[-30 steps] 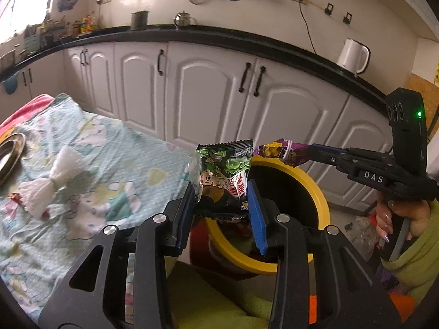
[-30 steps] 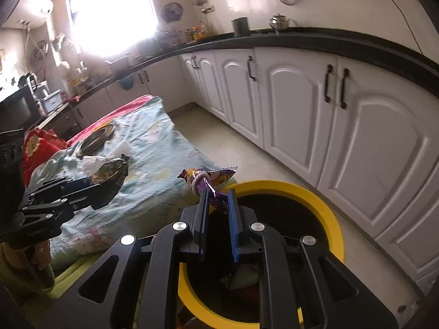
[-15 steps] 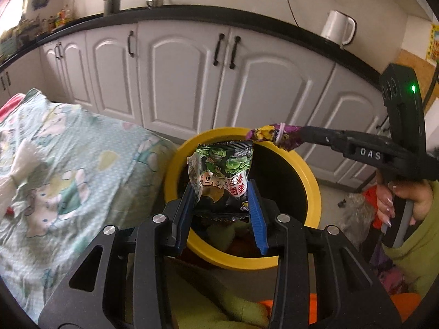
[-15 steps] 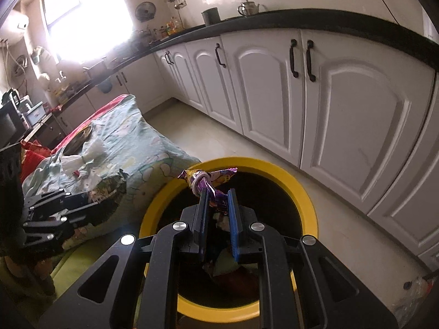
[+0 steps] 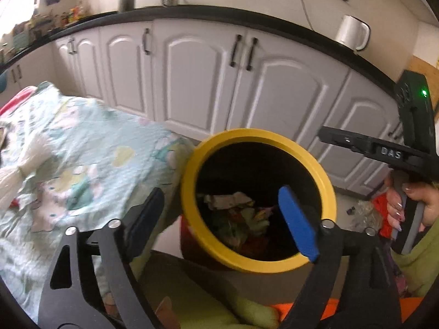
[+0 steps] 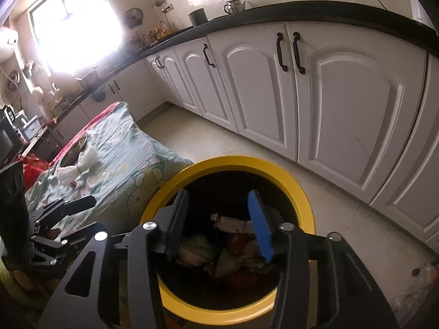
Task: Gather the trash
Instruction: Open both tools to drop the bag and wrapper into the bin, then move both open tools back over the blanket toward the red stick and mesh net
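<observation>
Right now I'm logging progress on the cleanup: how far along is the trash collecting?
Done: wrappers lie in the yellow-rimmed bin. In hand: nothing; the left gripper and right gripper have just been opening, empty, over it. Left: white crumpled paper on the patterned cloth.

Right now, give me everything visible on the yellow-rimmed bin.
The bin is round, with a thick yellow rim that looks like plastic, a dark inside and a red outer wall low on its left in the left wrist view. It stands upright on the pale floor, open-topped, hard against the cloth-covered table. Crumpled wrappers and paper fill its bottom. The left gripper and right gripper are above its mouth, open and empty.
</observation>
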The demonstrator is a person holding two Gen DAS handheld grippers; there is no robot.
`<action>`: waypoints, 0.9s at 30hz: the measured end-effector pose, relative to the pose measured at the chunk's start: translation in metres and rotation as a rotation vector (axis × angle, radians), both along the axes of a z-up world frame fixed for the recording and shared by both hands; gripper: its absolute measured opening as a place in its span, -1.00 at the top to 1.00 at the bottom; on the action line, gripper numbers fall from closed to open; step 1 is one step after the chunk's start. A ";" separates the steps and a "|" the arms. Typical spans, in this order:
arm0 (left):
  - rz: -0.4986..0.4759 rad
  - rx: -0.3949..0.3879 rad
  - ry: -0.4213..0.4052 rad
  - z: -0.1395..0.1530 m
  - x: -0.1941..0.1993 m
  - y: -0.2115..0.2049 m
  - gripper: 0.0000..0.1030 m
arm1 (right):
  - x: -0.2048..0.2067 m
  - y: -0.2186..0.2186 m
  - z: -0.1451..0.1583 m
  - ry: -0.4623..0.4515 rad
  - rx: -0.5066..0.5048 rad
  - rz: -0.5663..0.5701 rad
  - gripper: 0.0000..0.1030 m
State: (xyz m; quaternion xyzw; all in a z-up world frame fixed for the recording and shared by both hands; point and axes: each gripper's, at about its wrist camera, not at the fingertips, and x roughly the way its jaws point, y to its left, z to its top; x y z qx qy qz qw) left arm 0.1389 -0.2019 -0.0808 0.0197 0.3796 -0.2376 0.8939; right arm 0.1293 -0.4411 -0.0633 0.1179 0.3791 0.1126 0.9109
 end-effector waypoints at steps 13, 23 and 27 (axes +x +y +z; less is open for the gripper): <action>0.200 0.004 -0.099 0.028 -0.005 0.070 -0.77 | 0.013 0.058 0.022 -0.037 -0.017 0.116 0.02; 0.372 -0.018 -0.139 0.039 -0.008 0.137 -0.78 | 0.029 0.120 0.050 -0.084 -0.032 0.239 -0.20; 0.448 -0.039 -0.140 0.042 -0.008 0.167 -0.78 | 0.037 0.146 0.057 -0.087 -0.030 0.283 -0.22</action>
